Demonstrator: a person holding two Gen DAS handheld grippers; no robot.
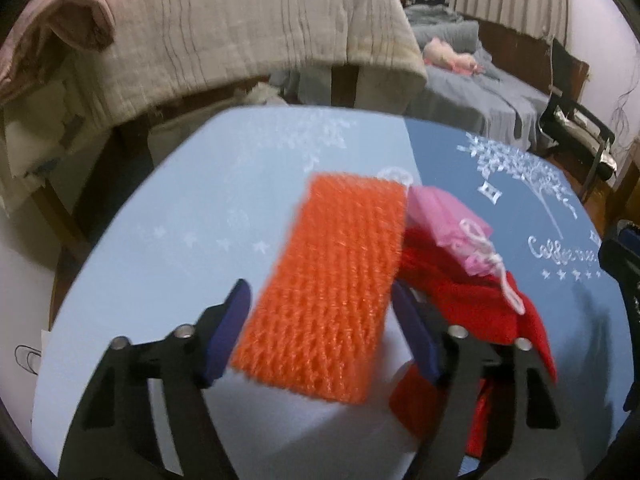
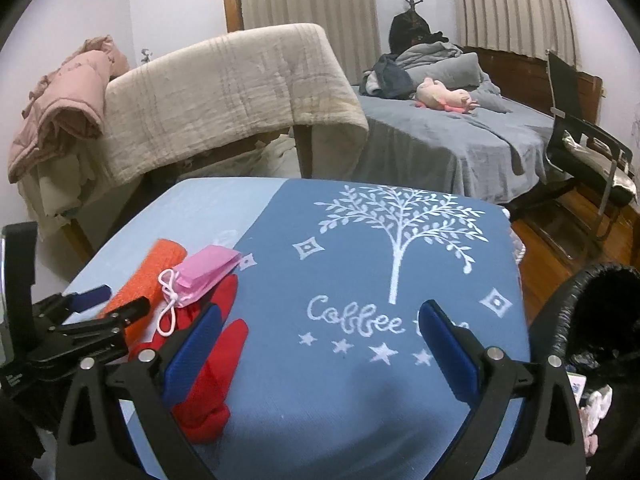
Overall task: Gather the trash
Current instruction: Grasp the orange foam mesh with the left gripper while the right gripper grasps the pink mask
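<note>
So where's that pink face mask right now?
The pink face mask lies on the blue tablecloth, left side of the right wrist view, between orange netting and red cloth.

The only writing that can be read is on the blue tablecloth point(image 2: 360, 400). White script below the printed tree point(image 2: 400, 220) begins "Coffee" point(image 2: 354, 318); in the right wrist view the gripper's blue pad hides the words after it. In the left wrist view the same line point(image 1: 560, 250) shows near the cloth's right edge, too blurred to read past "Coffee". No other lettering, brand or number is legible.
</note>
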